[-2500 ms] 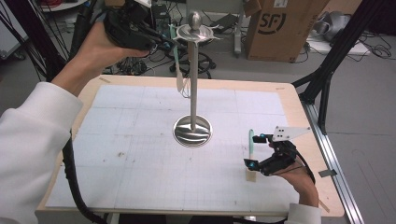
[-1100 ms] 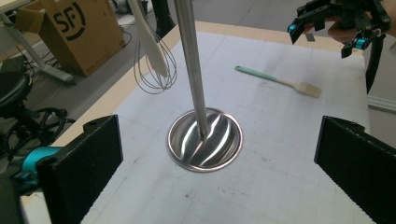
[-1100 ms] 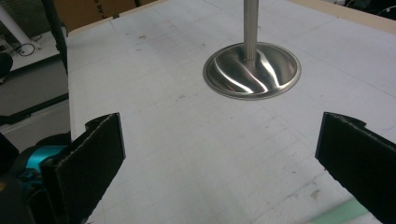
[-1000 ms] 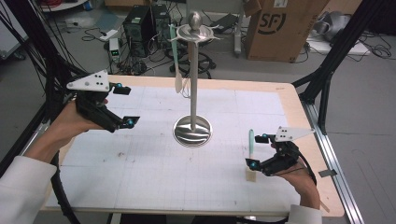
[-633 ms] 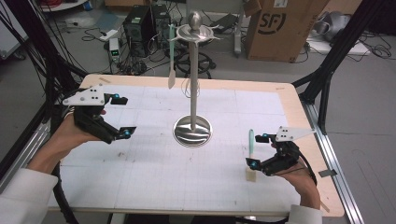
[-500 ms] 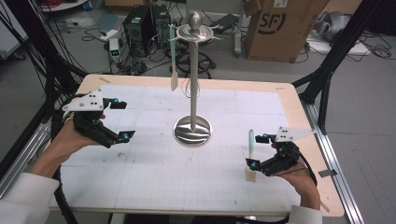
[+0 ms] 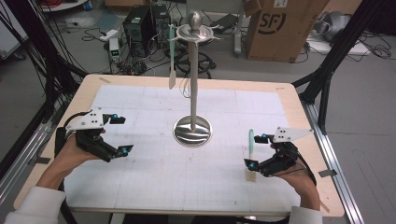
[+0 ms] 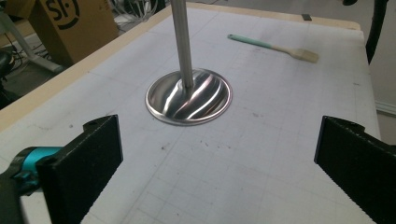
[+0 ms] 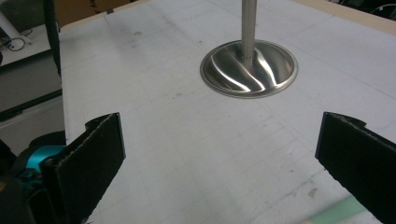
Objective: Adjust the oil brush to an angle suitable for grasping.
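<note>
A steel stand [image 7: 192,131] with a round base and a tall pole rises mid-table. From its top hangs a spatula [image 7: 172,60] with a mint handle and a pale blade. A second mint-handled spatula [image 7: 251,149] lies flat on the white mat at the right. My right gripper [image 7: 257,150] is open at table level, its tips beside that spatula; the green handle [image 9: 334,212] shows low between its jaws, untouched. My left gripper [image 7: 121,135] hovers open over the mat's left side, holding nothing. It faces the stand base [image 8: 188,96], with the lying spatula [image 8: 273,46] beyond.
The wooden table [image 7: 84,100] carries a white gridded mat. Behind it stand a cardboard box [image 7: 275,28], a computer case [image 7: 140,28] and floor cables. A black frame leg [image 7: 327,70] rises at the right rear corner.
My left gripper came down from the stand's top to the mat's left side, leaving the spatula hanging there. The right gripper has stayed put.
</note>
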The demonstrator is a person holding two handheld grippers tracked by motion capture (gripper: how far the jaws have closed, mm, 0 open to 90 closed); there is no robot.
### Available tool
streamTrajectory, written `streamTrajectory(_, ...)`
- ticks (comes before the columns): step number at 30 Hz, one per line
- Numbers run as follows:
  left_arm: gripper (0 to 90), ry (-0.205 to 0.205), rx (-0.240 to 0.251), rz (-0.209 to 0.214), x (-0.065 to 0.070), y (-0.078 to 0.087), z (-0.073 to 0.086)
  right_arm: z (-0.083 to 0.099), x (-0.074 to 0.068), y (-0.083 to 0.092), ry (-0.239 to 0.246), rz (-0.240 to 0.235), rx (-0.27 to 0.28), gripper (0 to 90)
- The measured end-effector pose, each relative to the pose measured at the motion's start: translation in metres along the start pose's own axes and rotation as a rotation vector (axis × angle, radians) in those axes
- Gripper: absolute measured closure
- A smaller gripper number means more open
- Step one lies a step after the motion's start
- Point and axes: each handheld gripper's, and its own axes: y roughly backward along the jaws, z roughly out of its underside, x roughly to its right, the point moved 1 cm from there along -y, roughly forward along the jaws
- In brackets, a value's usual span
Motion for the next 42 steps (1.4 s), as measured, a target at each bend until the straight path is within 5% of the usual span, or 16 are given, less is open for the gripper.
streamTrajectory(11, 1.7, -0.008, 0.008, 0.026, 0.01, -0.004, 0.027, -0.001, 0.002, 0.002, -0.021, -0.052, -0.012, 0.2)
streamTrajectory(23, 1.7, 0.008, 0.013, 0.027, 0.011, -0.002, 0.039, -0.018, 0.004, -0.005, 0.02, -0.091, -0.123, 0.7)
streamTrajectory(29, 1.7, 0.005, 0.012, 0.026, 0.012, -0.001, 0.039, -0.021, 0.008, -0.004, 0.025, -0.117, -0.201, 24.6)
streamTrajectory(42, 1.6, 0.003, 0.006, 0.031, 0.013, -0.002, 0.039, -0.019, 0.013, -0.015, 0.052, -0.083, -0.347, 68.9)
